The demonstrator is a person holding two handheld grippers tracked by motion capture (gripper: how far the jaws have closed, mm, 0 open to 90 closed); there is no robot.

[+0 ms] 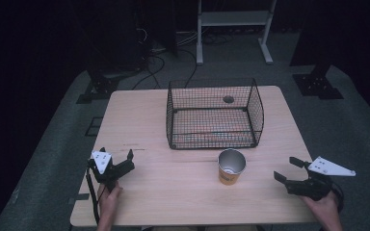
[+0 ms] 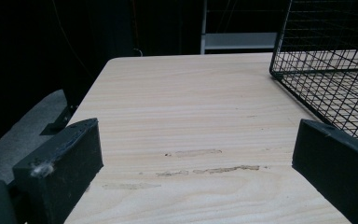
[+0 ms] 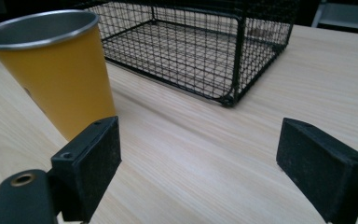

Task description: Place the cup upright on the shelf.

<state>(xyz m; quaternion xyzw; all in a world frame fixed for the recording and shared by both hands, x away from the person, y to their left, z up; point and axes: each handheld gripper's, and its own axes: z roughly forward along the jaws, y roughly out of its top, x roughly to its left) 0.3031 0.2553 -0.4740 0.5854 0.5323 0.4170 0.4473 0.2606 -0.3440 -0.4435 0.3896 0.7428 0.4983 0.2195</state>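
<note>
Wooden table (image 1: 173,192): yellow cup (image 1: 231,167) upright, print unreadable; both tongs wide, empty.

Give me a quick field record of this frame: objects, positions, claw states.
surface: wooden table
cup: yellow cup, upright, steel-lined, standing just in front of the basket
basket: black wire basket, open top, at table's far middle
left claw: left claw, jaws open, holding nothing, near-left of table
right claw: right claw, jaws open, holding nothing, right of the cup, apart from it
</note>
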